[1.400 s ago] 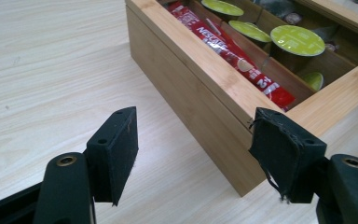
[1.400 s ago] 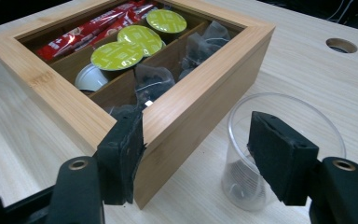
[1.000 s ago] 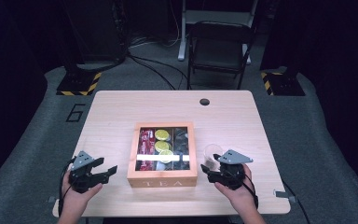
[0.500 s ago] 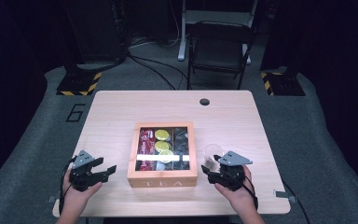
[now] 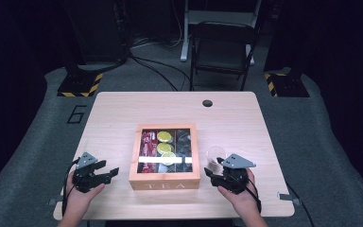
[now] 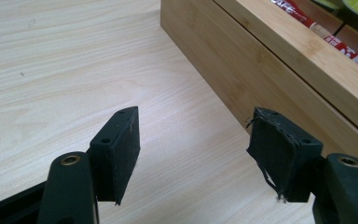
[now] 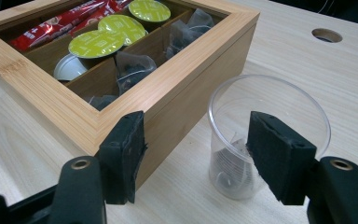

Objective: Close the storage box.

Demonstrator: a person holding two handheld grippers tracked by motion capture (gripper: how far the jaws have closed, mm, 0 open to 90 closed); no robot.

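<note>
Jaws on the right gripper point(image 7: 193, 156) are being held apart, empty. Just beyond them a clear plastic cup point(image 7: 265, 135) is standing upright beside the wooden tea box point(image 7: 177, 88); likely light, thin and crushable, it is best pinched gently across its wall. Farther left, the left gripper point(image 5: 94, 171) is also being held spread.

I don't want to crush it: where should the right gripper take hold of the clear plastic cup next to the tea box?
Probably across the upper wall of the clear plastic cup, below the rim, coming from the person's side. It stands upright just right of the tea box, and the right gripper is open, so close lightly.
</note>
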